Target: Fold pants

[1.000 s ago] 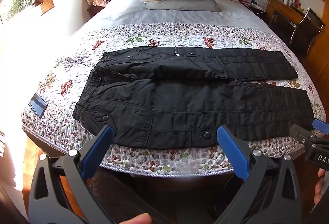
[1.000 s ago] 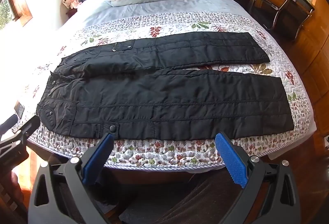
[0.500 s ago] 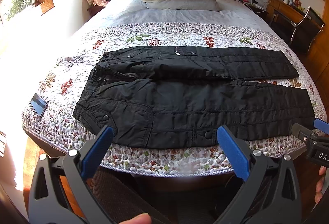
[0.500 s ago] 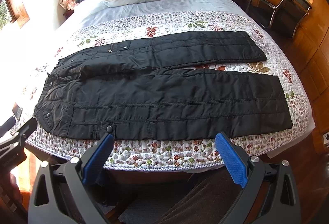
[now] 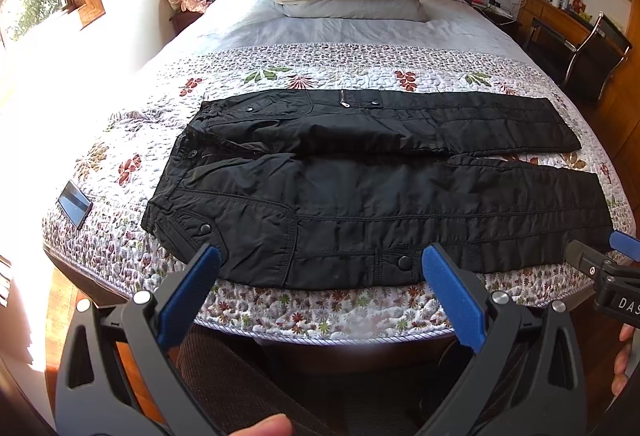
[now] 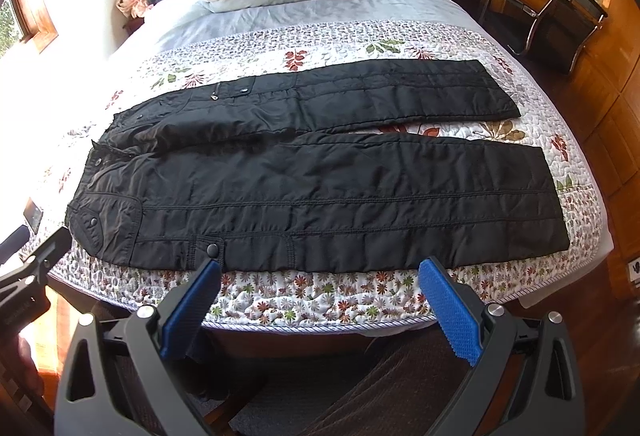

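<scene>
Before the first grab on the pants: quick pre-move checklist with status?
1. Left gripper open, nothing held: ok.
2. Right gripper open, nothing held: ok.
3. Black pants spread flat on the floral quilt, legs side by side, waistband toward the left gripper's side: ok.
4. Near leg's edge within reach at the bed's front: ok.
5. Phone on the quilt lies apart from the pants: ok.
6. Anything hidden under the pants: cannot tell.

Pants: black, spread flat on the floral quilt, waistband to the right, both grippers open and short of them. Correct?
Not quite: the pants have their waistband to the left, as the right wrist view shows. The rest holds: floral quilt, left gripper and right gripper open.
</scene>
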